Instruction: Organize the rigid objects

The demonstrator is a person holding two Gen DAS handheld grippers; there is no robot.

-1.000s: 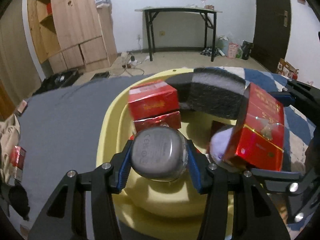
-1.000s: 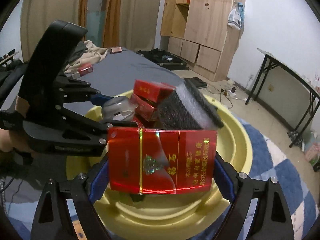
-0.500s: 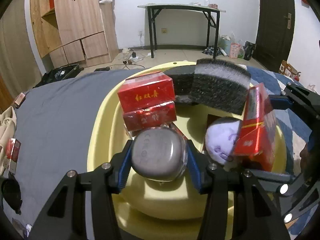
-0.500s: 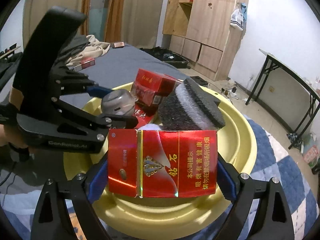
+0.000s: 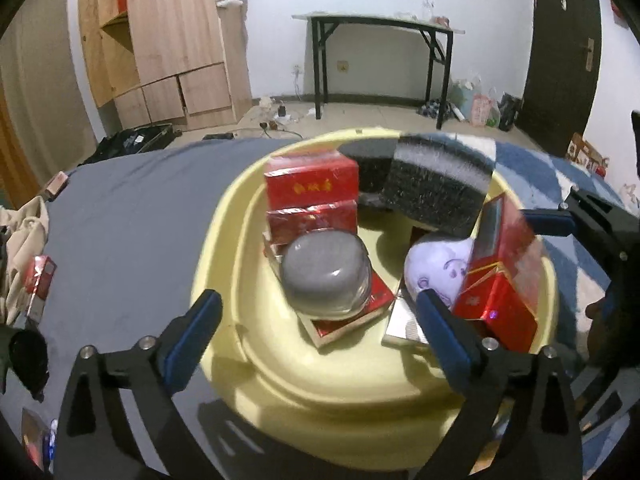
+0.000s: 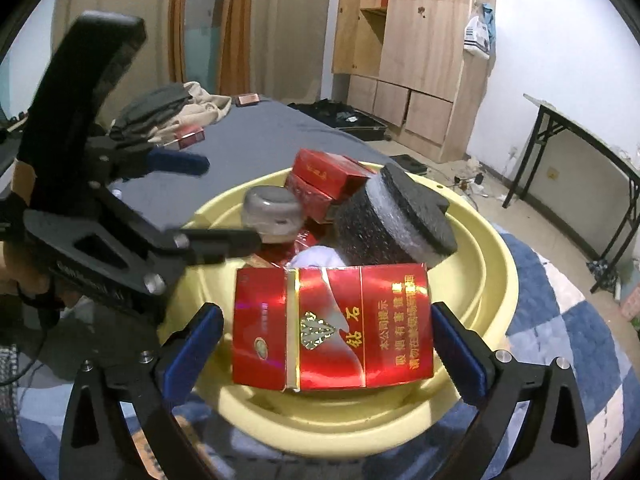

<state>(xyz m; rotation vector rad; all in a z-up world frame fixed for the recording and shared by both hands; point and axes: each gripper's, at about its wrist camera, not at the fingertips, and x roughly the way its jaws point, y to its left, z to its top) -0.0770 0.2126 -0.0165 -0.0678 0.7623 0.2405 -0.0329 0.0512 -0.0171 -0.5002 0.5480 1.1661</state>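
So my left gripper point(image 5: 316, 324) is spread wide over the near rim of the yellow basin point(image 5: 224, 240), nothing between the fingers. The grey round tin point(image 5: 326, 274) sits inside the basin on a flat red pack, just in front of the two stacked red boxes point(image 5: 312, 204) on the basin's left side. My right gripper point(image 6: 328, 344) has its pads point(image 6: 456, 348) barely off the ends of the big red carton point(image 6: 332, 328), looks let go, with the carton standing on edge at the basin's near side. Black foam block point(image 6: 394, 224) leans toward the far rim, and a white thing point(image 5: 436, 268) with a purple print peeks out between it and the carton
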